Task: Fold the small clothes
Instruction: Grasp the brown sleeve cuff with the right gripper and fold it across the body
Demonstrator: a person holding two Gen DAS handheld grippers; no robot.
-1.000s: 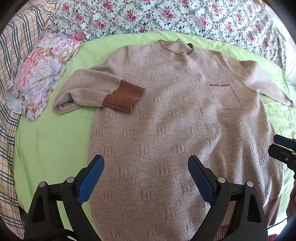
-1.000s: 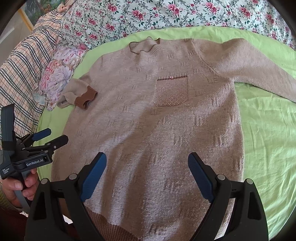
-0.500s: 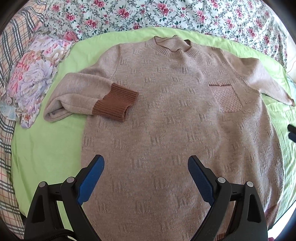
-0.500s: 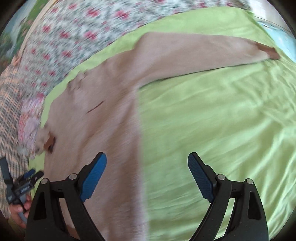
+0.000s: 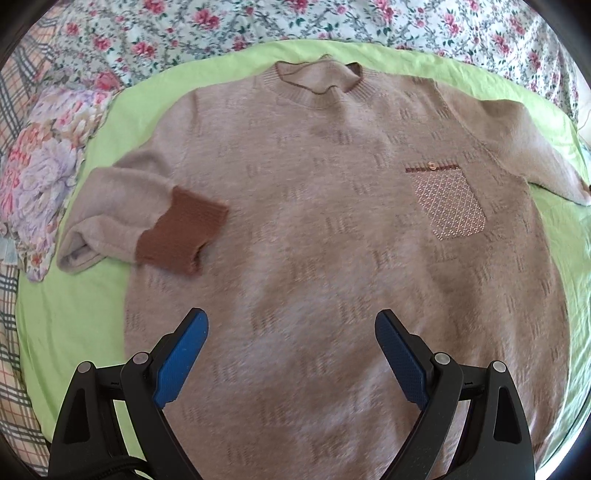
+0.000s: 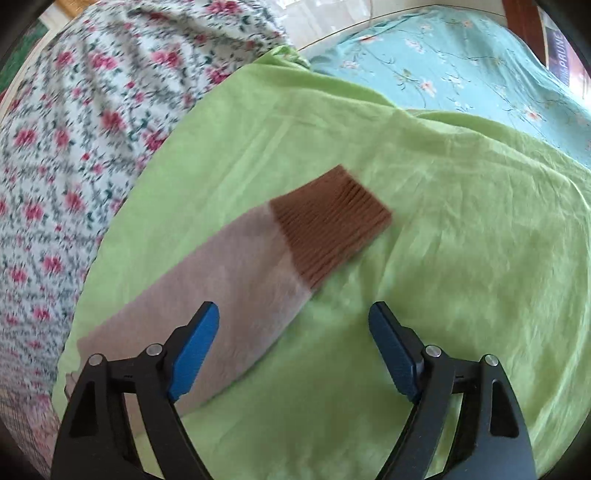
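A beige knit sweater (image 5: pixel 332 229) with a patterned chest pocket (image 5: pixel 448 203) lies face up on a green sheet (image 5: pixel 74 314). Its left sleeve is folded in, its brown cuff (image 5: pixel 181 232) resting on the body's edge. My left gripper (image 5: pixel 291 354) is open and empty above the sweater's lower part. The sweater's right sleeve (image 6: pixel 207 295) lies stretched out on the green sheet (image 6: pixel 461 258), ending in a brown cuff (image 6: pixel 328 232). My right gripper (image 6: pixel 293 347) is open and empty, just short of that cuff, its left finger over the sleeve.
A floral cloth (image 5: pixel 40 177) lies bunched at the sheet's left edge. A rose-print bedspread (image 5: pixel 221 33) runs along the back and shows in the right wrist view (image 6: pixel 74 129). A turquoise floral sheet (image 6: pixel 461 74) lies beyond the green one.
My right gripper has swung right, from over the sweater's body to its outstretched right sleeve and cuff. My left gripper has moved slightly closer over the sweater. Both stay open.
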